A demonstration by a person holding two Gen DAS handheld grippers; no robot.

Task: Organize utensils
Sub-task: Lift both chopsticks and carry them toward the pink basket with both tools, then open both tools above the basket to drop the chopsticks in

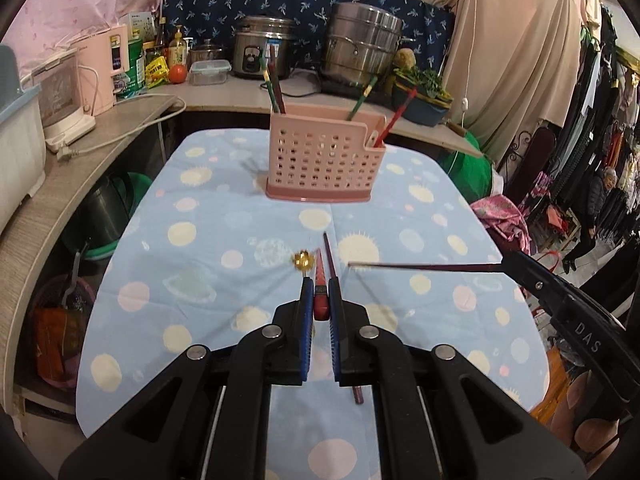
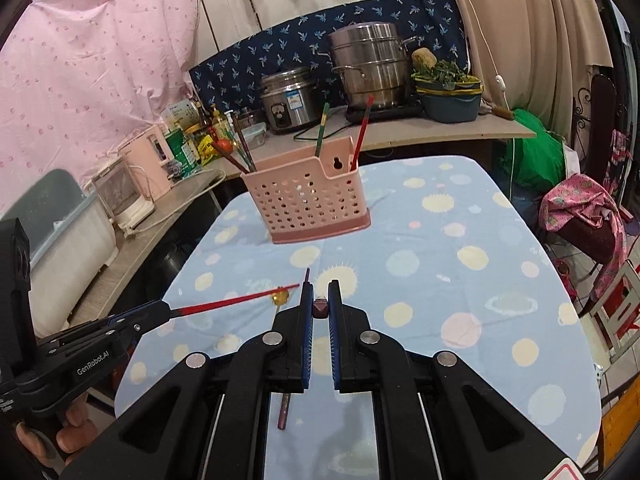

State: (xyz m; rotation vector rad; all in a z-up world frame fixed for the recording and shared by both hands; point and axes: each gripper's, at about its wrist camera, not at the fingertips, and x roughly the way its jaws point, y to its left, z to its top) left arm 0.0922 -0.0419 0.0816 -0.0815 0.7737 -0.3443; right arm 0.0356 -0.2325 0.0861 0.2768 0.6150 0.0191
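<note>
Four chopsticks stand in the pink perforated holder (image 1: pixel 320 156) at upper centre of the surface (image 1: pixel 420 216). Left tool (image 1: pixel 320 286) is clenched on a red chopstick (image 2: pixel 236 301); right tool (image 2: pixel 320 290) grips a dark maroon chopstick (image 1: pixel 424 267).

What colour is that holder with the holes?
Pink utensil holder, with a darker pink base; clearest in the left wrist view.
</note>
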